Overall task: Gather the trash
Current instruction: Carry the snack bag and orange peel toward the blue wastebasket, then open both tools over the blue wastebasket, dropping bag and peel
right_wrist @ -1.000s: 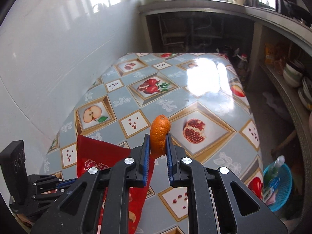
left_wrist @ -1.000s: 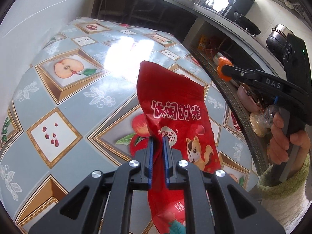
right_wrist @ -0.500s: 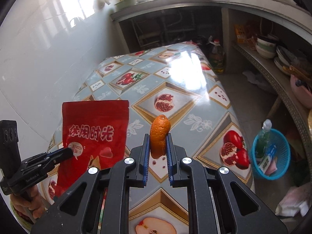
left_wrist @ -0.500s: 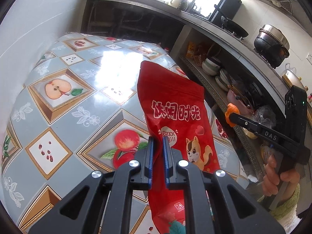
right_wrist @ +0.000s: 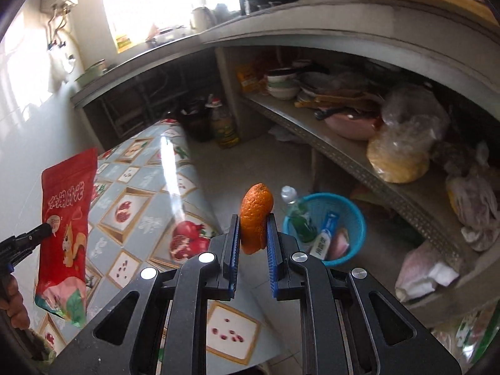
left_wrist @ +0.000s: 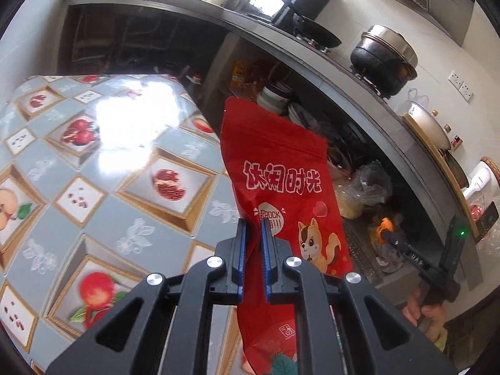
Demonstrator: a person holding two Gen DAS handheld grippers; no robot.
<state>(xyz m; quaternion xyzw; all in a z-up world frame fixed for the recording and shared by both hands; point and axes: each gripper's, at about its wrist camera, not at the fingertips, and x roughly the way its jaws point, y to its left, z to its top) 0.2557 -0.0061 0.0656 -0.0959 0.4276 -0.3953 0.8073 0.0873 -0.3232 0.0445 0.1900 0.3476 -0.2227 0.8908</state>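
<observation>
My left gripper (left_wrist: pixel 252 229) is shut on a red snack bag (left_wrist: pixel 281 184) and holds it upright in the air past the table's right edge. The bag also shows in the right wrist view (right_wrist: pixel 65 212), at the far left. My right gripper (right_wrist: pixel 253 225) is shut on a piece of orange peel (right_wrist: pixel 256 215) and holds it above the floor, just left of a blue basket (right_wrist: pixel 356 218) on the floor that holds a bottle and wrappers. The peel shows small in the left wrist view (left_wrist: pixel 385 225), with the right gripper (left_wrist: pixel 390 234) at the far right.
A table with a fruit-pattern cloth (left_wrist: pixel 93 162) lies to the left. A concrete counter with a lower shelf (right_wrist: pixel 359 156) of bowls, bags and dishes runs along the right. An oil bottle (right_wrist: pixel 222 125) stands on the floor. Pots (left_wrist: pixel 382 53) sit on the counter.
Both grippers have swung right, away from the table toward the counter and floor. The blue basket now sits just beyond the peel. Both holds are unchanged.
</observation>
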